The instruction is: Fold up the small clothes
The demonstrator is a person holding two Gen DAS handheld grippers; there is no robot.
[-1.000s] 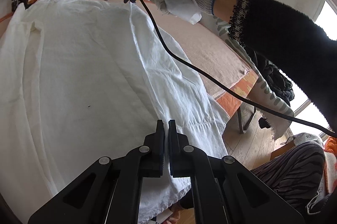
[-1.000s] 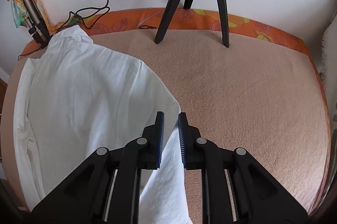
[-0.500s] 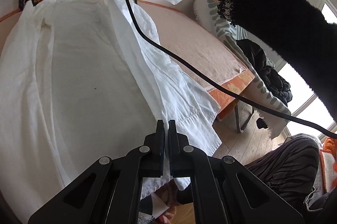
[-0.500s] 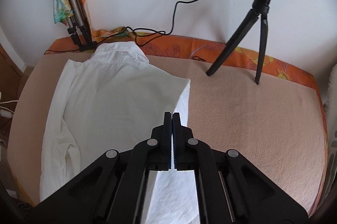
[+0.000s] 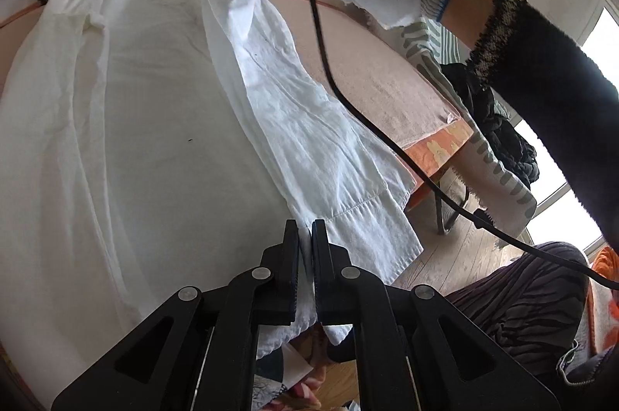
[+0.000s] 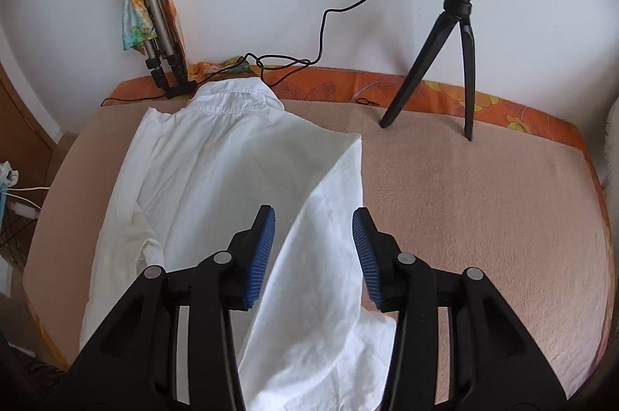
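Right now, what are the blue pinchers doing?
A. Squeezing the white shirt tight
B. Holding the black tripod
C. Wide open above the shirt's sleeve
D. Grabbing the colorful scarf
C: the right gripper has its blue pads far apart, and the sleeve of the white shirt lies loose between them.

The shirt [image 6: 216, 179] lies on the bed [image 6: 483, 217] (left part), collar toward the wall; the tripod [image 6: 445, 63] stands to its right.

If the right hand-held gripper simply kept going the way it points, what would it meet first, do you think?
Most likely the folded-over sleeve of the white cotton shirt, lying between the open right hand-held gripper jaws; depth is uncertain.
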